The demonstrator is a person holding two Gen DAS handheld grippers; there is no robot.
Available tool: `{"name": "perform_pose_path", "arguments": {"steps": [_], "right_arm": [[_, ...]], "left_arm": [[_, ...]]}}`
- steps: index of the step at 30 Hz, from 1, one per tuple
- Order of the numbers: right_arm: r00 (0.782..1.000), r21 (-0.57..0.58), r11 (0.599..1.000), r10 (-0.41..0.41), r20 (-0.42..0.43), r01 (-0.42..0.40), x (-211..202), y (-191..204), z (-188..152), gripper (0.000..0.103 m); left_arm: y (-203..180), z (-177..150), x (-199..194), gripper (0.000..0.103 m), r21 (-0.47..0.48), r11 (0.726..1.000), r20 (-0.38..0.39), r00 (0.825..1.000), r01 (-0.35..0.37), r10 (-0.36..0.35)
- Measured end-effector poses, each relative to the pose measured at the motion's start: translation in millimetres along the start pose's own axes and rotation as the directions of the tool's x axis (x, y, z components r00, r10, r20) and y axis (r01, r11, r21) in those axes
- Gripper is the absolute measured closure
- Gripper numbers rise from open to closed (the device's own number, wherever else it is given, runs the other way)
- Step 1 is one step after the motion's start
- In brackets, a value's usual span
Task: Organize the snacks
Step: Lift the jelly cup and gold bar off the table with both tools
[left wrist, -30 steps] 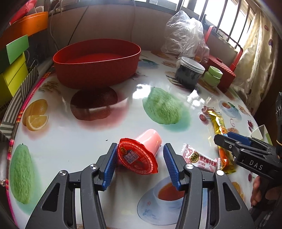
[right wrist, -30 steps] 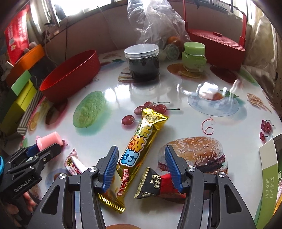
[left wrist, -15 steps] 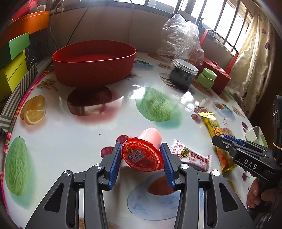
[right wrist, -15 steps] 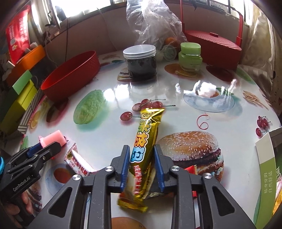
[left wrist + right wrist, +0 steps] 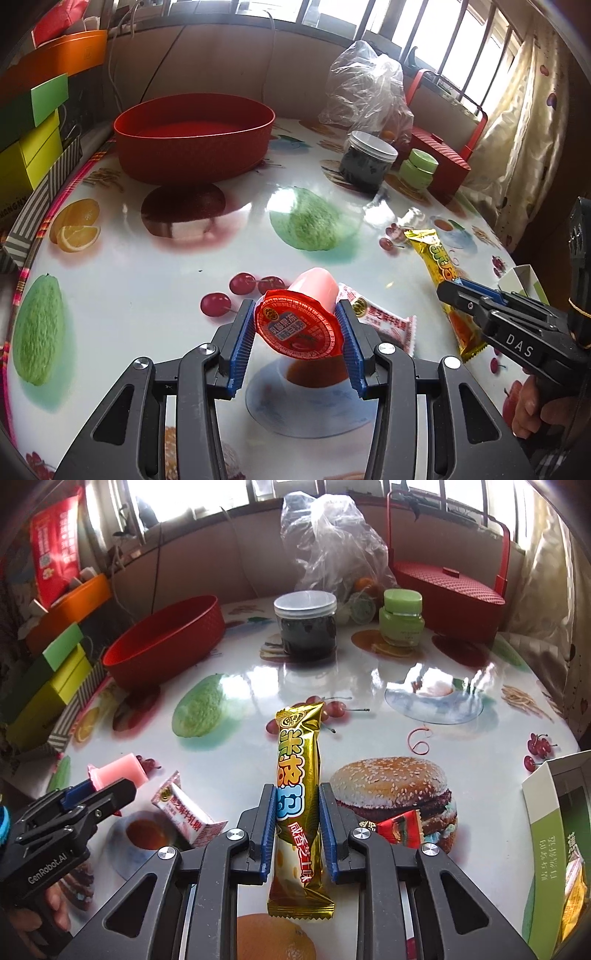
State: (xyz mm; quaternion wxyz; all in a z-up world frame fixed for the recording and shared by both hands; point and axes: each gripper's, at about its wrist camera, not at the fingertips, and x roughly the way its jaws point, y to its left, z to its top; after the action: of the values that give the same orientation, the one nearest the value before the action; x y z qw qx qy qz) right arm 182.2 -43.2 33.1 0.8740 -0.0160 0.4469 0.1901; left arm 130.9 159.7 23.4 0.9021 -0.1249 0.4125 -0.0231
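jelly cup (image 5: 297, 325) clamped between left tongs (image 5: 295, 341), off table (image 5: 147, 295).

You are working in bright daylight from the barred windows (image 5: 436, 40) behind the table (image 5: 155, 288), and their panes are blown out to white. The glossy tabletop throws strong glare near the dark jar (image 5: 305, 626) and mirrors the red bowl (image 5: 192, 136) as a dark red patch. Your fisheye lenses bend the table edge and the boxes (image 5: 29, 147) at the sides, and the corners fall to black. The middle is sharp; the curtain (image 5: 532, 147) looks soft and washed out.
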Motion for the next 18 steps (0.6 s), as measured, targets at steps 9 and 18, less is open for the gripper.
{"name": "perform_pose_path", "arguments": {"steps": [9, 18], "right_arm": [[1.000, 0.011, 1.000, 0.004, 0.009, -0.004, -13.7, -4.6, -7.0, 0.082], [0.999, 0.042, 0.999, -0.012, 0.040, 0.011, -39.0, -19.7, -15.9, 0.082]], "left_arm": [[-12.1, -4.5, -14.8, 0.058, 0.010, 1.000, 0.014, 1.000, 0.009, -0.009], [-29.3, -6.8, -28.4, 0.058, 0.028, 0.999, 0.033, 0.999, 0.030, -0.031]]}}
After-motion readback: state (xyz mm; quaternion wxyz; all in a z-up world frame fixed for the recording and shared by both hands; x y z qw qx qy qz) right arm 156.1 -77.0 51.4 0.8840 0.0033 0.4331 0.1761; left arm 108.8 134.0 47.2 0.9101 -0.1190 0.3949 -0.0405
